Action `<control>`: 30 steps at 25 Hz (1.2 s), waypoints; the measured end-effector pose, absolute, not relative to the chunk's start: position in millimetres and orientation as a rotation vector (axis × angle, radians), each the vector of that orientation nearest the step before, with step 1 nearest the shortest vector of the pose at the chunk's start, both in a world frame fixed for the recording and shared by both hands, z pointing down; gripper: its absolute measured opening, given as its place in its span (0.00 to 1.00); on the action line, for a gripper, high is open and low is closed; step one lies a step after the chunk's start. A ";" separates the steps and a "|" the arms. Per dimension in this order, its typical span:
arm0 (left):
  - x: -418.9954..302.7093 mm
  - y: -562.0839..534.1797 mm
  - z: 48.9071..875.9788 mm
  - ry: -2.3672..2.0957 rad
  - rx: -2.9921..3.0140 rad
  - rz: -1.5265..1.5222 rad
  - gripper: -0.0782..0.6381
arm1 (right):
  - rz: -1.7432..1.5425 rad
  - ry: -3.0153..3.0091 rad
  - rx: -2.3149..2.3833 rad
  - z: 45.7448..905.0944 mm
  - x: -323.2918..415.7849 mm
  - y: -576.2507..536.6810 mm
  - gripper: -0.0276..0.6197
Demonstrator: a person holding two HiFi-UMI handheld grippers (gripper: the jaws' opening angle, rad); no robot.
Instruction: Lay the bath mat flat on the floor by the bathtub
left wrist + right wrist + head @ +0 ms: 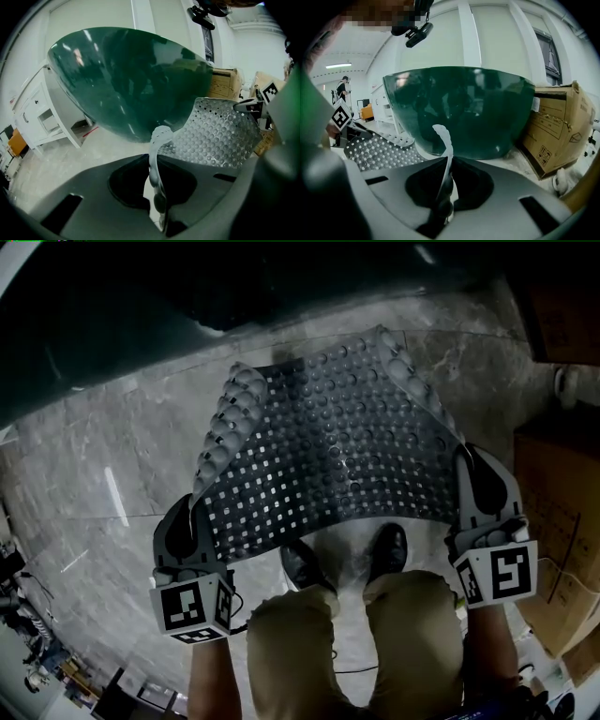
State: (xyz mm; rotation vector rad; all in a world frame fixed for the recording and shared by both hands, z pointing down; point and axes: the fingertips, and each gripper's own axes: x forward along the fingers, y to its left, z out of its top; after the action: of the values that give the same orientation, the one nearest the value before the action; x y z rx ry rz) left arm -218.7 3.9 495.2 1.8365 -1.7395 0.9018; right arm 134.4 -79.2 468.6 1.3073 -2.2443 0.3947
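The bath mat [328,446], a dark perforated sheet with pale knobbed side edges, hangs stretched between both grippers above the marble floor, its far end sagging toward the dark green bathtub [112,315]. My left gripper [192,521] is shut on the mat's near left corner; its own view shows the pale mat edge [157,159] pinched between the jaws. My right gripper [469,484] is shut on the near right corner, with the mat edge [443,164] clamped in its jaws. The tub [131,79] [464,112] fills both gripper views.
Cardboard boxes [553,512] stand along the right, also close beside the tub as boxes [555,131]. The person's shoes [389,554] and legs are below the mat's near edge. A white cabinet [42,117] stands left of the tub. Grey marble floor [94,493] lies to the left.
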 end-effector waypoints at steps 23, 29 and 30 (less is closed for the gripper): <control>-225.0 15.0 530.9 -1.723 1.794 0.889 0.16 | 0.402 -2.226 1.281 501.3 126.8 -75.5 0.09; -225.2 19.1 536.6 -1.716 1.774 0.880 0.16 | 0.407 -2.217 1.268 504.7 125.2 -75.0 0.09; -224.4 20.6 538.8 -1.717 1.771 0.878 0.16 | 0.404 -2.216 1.265 506.4 126.3 -74.0 0.09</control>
State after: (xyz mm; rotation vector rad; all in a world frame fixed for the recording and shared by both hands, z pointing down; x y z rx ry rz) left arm -224.4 20.6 538.8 1.7715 -1.7174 0.8784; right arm 126.3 -74.0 506.4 1.2647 -2.2163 0.4041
